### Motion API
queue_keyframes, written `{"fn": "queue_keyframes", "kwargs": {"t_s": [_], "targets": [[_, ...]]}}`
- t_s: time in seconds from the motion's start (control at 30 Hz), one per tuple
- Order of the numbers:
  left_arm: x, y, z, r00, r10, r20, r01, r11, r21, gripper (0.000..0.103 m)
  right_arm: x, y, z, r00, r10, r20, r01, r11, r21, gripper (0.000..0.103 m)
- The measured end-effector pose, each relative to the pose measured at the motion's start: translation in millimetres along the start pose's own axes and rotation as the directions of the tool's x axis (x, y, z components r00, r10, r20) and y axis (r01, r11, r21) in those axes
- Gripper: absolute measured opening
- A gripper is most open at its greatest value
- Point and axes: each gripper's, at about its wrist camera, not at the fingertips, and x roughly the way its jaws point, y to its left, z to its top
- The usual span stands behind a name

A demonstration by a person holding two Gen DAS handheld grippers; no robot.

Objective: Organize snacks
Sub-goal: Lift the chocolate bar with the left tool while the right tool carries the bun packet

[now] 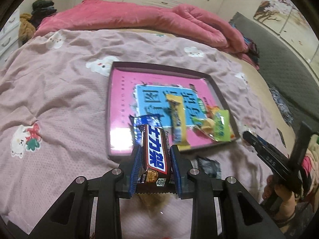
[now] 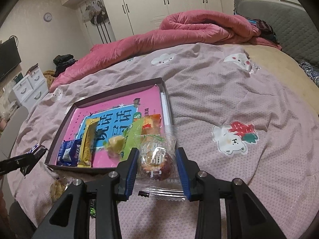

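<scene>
At the bottom centre of the left wrist view, my left gripper (image 1: 155, 163) is clamped on a brown chocolate bar (image 1: 155, 151), its blue pads pressing both long sides of the wrapper, which stands lengthwise between them and points up the frame. At the bottom centre of the right wrist view, my right gripper (image 2: 157, 165) is closed on a clear-wrapped pastry (image 2: 156, 159), whose crimped edge hangs just below the pads.

Just beyond both grippers, mid-frame, a shallow dark-rimmed tray (image 2: 166, 101) with a pink and blue printed base lies on the pink cartoon-print bedsheet (image 2: 229, 103). Inside it, along the near side, a blue biscuit pack (image 2: 68, 153) touches a yellow wafer bar (image 2: 88, 141); to their right sit a small yellow candy (image 2: 115, 144), a green packet (image 2: 132, 133) and an orange packet (image 2: 151, 123), overlapping one another near the tray's right wall.

In the lower left of the right wrist view, another pastry (image 2: 56, 188) lies on the sheet outside the tray, near its front rim. At the left edge of that view, the left gripper and its chocolate bar hover beside the tray's near corner.

Farther back, across the upper part of both frames, a rolled pink quilt (image 1: 129, 18) stretches along the bed. Behind it stand white wardrobes (image 2: 165, 6), and a grey headboard (image 2: 279, 18) fills the upper right.
</scene>
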Motion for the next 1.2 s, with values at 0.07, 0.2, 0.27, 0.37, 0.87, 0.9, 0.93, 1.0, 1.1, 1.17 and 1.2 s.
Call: {"fn": "queue_keyframes", "kwargs": {"t_s": [0.07,0.2,0.27,0.37,0.87,0.9,0.93,1.0,1.1,1.17,1.2], "targets": [[2.2,2.6,1.9,1.0,0.011,0.006,-0.011,1.0,-0.002,0.03,2.0,-0.1,0.8,1.0,-0.001,-0.002,0.001,1.0,0.002,0.038],[5.1,3.5,3.8,0.999,0.032,0.017,-0.032,0.999,0.006,0.03,5.9,-0.7,2.3,1.0,-0.002,-0.004,0.002,1.0,0.005,0.038],[7.7,5.8,5.4,0.999,0.037,0.018,-0.037,0.999,0.003,0.03,8.1,-0.3,3.5,1.0,-0.002,-0.005,0.002,1.0,0.004,0.038],[12.9,7.8,7.3,0.999,0.047,0.013,-0.047,0.999,0.002,0.03,9.7,-0.2,4.2,1.0,-0.005,-0.005,0.005,1.0,0.003,0.038],[41.2,15.8,13.9,0.996,0.086,-0.019,-0.086,0.996,-0.004,0.03,32.1,15.9,12.7,0.999,-0.042,-0.025,0.041,0.998,-0.049,0.038],[42.7,16.3,13.7,0.996,0.086,-0.022,-0.086,0.996,-0.005,0.03,32.9,18.9,13.1,0.999,-0.044,-0.022,0.043,0.997,-0.057,0.038],[44.3,16.9,13.6,0.996,0.085,-0.027,-0.086,0.996,-0.007,0.03,33.2,20.5,13.5,0.999,-0.045,-0.015,0.045,0.997,-0.057,0.038],[45.8,17.6,13.5,0.996,0.084,-0.03,-0.084,0.996,-0.008,0.03,32.4,18.1,15.1,0.996,-0.085,0.002,0.085,0.996,-0.039,0.038],[46.9,18.8,14.1,0.996,0.081,-0.03,-0.081,0.997,-0.009,0.03,35.3,15.5,16.1,0.992,-0.123,0.006,0.123,0.992,-0.043,0.038],[48.6,19.2,14.5,0.996,0.078,-0.033,-0.078,0.997,-0.012,0.03,38.9,14.6,15.6,0.993,-0.121,-0.004,0.12,0.992,-0.039,0.038],[49.7,19.2,14.9,0.997,0.076,-0.033,-0.076,0.997,-0.011,0.03,40.5,16.7,15.3,0.993,-0.122,-0.007,0.122,0.991,-0.047,0.038]]}}
